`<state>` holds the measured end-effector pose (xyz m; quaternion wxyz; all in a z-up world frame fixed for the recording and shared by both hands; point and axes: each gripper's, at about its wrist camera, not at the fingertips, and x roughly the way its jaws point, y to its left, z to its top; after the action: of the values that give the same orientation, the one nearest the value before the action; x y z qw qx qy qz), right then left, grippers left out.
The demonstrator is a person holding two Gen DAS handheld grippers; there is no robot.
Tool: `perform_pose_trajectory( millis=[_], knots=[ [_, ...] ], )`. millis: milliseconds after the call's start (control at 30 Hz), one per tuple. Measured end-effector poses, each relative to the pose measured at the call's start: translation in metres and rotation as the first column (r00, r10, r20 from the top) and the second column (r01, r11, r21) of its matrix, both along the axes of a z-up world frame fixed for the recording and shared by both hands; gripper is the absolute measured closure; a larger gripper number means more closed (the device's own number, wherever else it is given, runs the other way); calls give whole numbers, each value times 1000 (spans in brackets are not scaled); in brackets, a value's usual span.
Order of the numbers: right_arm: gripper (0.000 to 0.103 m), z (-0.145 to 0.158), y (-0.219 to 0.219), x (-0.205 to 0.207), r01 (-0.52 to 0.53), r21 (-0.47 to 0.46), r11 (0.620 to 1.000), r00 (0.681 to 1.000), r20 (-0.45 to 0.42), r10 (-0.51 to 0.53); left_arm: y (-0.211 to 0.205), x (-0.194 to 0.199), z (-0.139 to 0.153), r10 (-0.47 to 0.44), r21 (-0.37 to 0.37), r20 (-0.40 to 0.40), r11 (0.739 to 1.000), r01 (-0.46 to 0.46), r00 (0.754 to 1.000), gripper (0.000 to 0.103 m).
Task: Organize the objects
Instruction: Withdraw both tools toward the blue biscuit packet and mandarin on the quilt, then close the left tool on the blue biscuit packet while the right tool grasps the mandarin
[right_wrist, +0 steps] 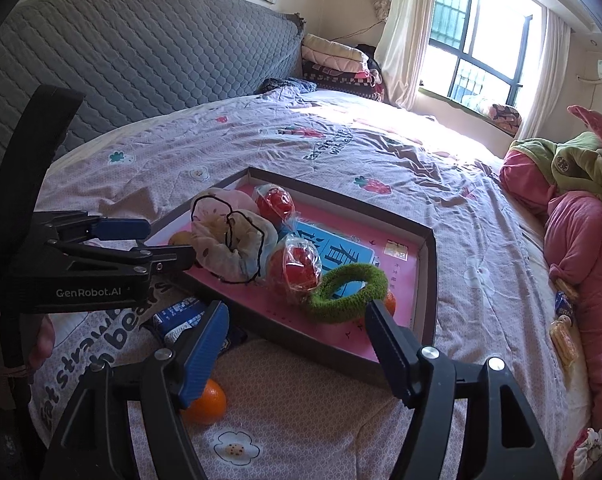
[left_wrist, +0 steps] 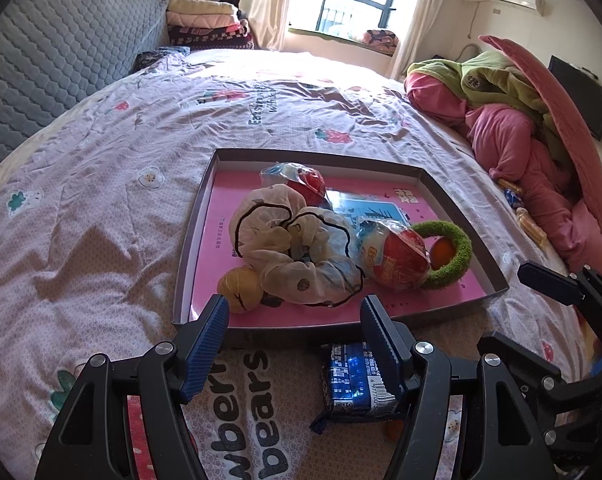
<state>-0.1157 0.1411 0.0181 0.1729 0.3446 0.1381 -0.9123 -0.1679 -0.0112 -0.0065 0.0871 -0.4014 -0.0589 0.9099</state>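
Here, bed: a pink printed bedspread (left_wrist: 101,200) carries everything.
Tray: a shallow dark-walled tray (left_wrist: 465,204) with a pink floor lies near the bed's near edge.
Tray contents: a crumpled cream cloth bag (left_wrist: 297,248) edged with a black cord sits in the middle; two red balls in clear wrappers, one (left_wrist: 311,186) toward the far wall, one (left_wrist: 403,260) beside a fuzzy green ring (left_wrist: 459,256); a yellow ball (left_wrist: 239,288) lies at the near left corner, touching the bag.
Blue packet: a shiny dark-blue snack packet (left_wrist: 351,384) with white print and a barcode lies on the bedspread just outside the tray's near wall.
Orange: a small orange (right_wrist: 207,404) rests on the bedspread near the packet, outside the tray.
Left gripper (left_wrist: 295,324): jaws spread wide, holding nothing, over the packet and the tray's near wall.
Right gripper (right_wrist: 297,330): jaws wide apart, nothing between them, facing the tray's near wall by the green ring.
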Motion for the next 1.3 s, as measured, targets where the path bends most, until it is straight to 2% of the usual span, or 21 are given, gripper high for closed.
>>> perform_pose_trajectory(
  millis=[567, 700, 967, 1233, 1300],
  knots=[
    [33, -33, -6, 24, -79, 23, 997, 993, 91, 77, 23, 0, -10, -48, -30, 35, 998, 49, 998, 33],
    [33, -36, -10, 25, -96, 24, 995, 990, 103, 93, 30, 0, -11, -57, -66, 32, 996, 59, 998, 33],
    [33, -43, -19, 27, -132, 32, 991, 983, 129, 127, 43, 7, -10, -105, -88, 31, 990, 107, 994, 33],
    [33, -52, -28, 27, -160, 40, 986, 977, 153, 152, 57, 8, -28, -123, -164, 94, 977, 137, 988, 33],
    [33, -55, -30, 27, -165, 39, 986, 974, 163, 156, 57, 7, -31, -122, -160, 108, 977, 138, 987, 33]
  ],
)
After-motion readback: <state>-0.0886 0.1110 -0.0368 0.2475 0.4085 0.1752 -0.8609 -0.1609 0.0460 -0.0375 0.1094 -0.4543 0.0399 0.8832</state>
